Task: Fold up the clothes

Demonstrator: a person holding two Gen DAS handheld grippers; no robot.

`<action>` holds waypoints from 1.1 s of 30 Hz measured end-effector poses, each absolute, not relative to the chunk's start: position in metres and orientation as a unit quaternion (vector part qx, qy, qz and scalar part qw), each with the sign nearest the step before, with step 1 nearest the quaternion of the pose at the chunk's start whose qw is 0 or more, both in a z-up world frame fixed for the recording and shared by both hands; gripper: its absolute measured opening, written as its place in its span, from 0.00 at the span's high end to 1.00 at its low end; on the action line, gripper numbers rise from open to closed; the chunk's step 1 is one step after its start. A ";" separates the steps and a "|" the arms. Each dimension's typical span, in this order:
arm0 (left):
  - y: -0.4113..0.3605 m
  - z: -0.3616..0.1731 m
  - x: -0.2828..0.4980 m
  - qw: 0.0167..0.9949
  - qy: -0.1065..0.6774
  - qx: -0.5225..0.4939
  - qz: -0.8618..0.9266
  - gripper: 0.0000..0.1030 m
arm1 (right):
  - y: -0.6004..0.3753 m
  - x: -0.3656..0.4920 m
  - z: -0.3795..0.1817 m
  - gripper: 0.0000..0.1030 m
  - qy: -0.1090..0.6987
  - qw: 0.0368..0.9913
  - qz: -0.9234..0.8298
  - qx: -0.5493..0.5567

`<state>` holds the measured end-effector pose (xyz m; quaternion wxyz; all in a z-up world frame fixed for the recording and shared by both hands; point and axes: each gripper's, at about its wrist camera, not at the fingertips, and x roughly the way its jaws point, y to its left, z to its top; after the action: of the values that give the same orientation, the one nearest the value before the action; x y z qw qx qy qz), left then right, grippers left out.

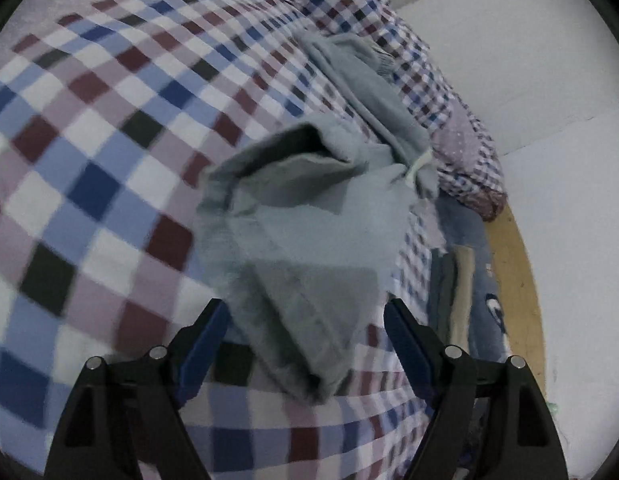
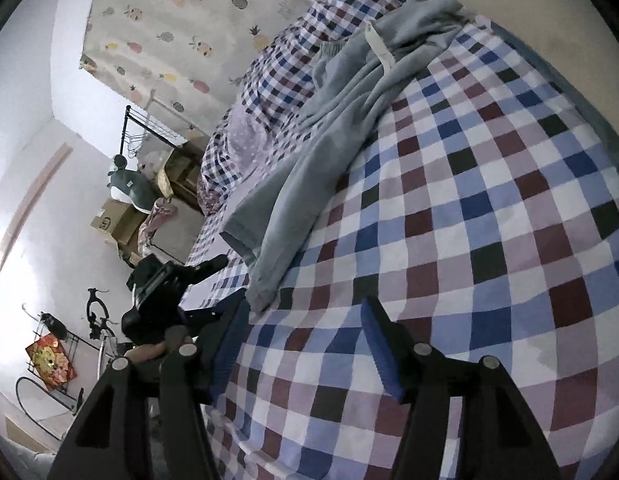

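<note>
checkered bedsheet [image 2: 489, 208], pineapple-print curtain [image 2: 169, 40], cardboard box [image 2: 113, 222] with grey plush toy [image 2: 127, 186] on it, red picture [image 2: 51, 364] near floor.

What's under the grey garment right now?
The grey garment lies crumpled on the checked bedsheet. Whatever sits beneath its folds is covered.

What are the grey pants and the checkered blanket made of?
The grey pants look like soft, matte knit cotton, maybe fleece: they fold limply and have a drawstring. The checkered blanket looks like smooth woven cotton with a printed or woven check; I can't be sure.
</note>
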<state>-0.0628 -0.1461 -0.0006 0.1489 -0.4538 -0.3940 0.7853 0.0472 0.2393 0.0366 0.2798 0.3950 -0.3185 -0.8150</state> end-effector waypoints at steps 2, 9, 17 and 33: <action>-0.142 -0.003 -0.068 0.145 -0.391 -0.456 0.786 0.19 | 0.238 0.046 0.037 0.39 -0.317 0.284 -0.814 0.395; -0.137 -0.003 -0.075 0.117 -0.406 -0.465 0.778 0.19 | 0.232 0.046 0.037 0.39 -0.310 0.295 -0.813 0.396; -0.127 -0.001 -0.065 0.082 -0.432 -0.504 0.744 0.19 | 0.233 0.044 0.035 0.38 -0.308 0.292 -0.812 0.400; -0.121 0.003 -0.067 0.146 -0.496 -0.406 0.754 0.61 | 0.232 0.042 0.029 0.38 -0.309 0.293 -0.809 0.405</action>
<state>-0.0672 -0.1209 0.0028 0.1459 -0.4056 -0.4956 0.7541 0.0423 0.2315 0.0287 0.2932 0.4046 -0.3089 -0.8092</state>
